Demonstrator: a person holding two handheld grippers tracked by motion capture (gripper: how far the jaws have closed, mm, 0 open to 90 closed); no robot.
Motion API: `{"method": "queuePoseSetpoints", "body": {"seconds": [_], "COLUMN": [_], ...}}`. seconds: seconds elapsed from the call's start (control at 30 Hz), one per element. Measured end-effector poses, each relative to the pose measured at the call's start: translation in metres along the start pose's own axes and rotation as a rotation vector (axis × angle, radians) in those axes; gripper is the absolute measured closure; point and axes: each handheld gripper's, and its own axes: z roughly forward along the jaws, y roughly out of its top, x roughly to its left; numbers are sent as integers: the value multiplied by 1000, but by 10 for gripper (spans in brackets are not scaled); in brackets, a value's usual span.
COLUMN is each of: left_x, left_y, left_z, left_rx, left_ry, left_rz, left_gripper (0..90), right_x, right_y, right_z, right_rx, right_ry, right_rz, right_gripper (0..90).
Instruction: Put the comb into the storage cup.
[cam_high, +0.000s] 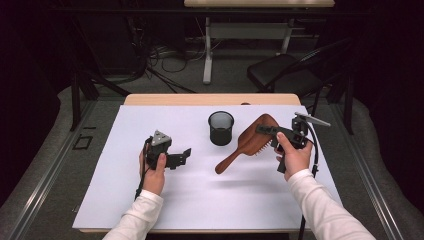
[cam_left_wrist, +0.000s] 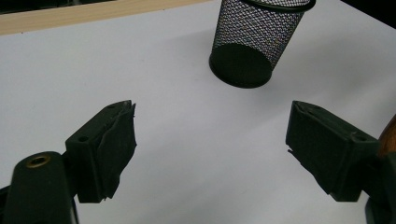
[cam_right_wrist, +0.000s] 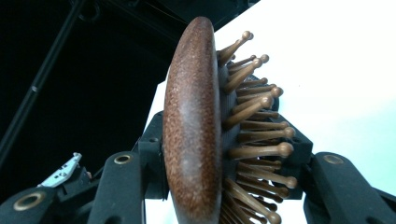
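A brown wooden hairbrush (cam_high: 248, 140) hangs tilted above the white sheet, handle pointing down to the left. My right gripper (cam_high: 266, 131) is shut on its head. In the right gripper view the brush (cam_right_wrist: 194, 126) stands edge-on between the jaws, its wooden pins (cam_right_wrist: 254, 126) pointing right. A black mesh cup (cam_high: 221, 128) stands upright just left of the brush head. My left gripper (cam_high: 185, 155) is held low at the left, open and empty. In the left gripper view the mesh cup (cam_left_wrist: 254, 42) stands ahead of the spread fingers (cam_left_wrist: 105, 149).
The white sheet (cam_high: 150, 200) covers most of a wooden table (cam_high: 210, 99). Beyond the table's far edge stand a black chair (cam_high: 285, 70), a desk leg (cam_high: 207, 55) and loose cables (cam_high: 165, 65) on the floor.
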Motion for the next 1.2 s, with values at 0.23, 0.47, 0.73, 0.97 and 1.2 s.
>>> {"method": "queuePoseSetpoints", "body": {"seconds": [0.23,0.47,0.73,0.97,1.2], "left_x": [0,2,2,1,2], "left_y": [0,0,0,0,0], "left_z": [0,0,0,0,0], "left_rx": [1,-3,1,0,-2], "left_ry": [-1,-1,-1,-3,-3], "left_rz": [-5,-14,-15,-17,-16], "left_gripper": [161,161,161,161,161], "right_x": [12,22,34,44,51], "right_y": [7,16,29,39,49], "right_z": [5,8,10,11,12], "right_rx": [2,-10,-39,-58,-77], "right_ry": [-18,-28,-37,-48,-64], "right_rz": [-30,-56,-75,-89,-105], "right_gripper": [488,488,487,487,487]}}
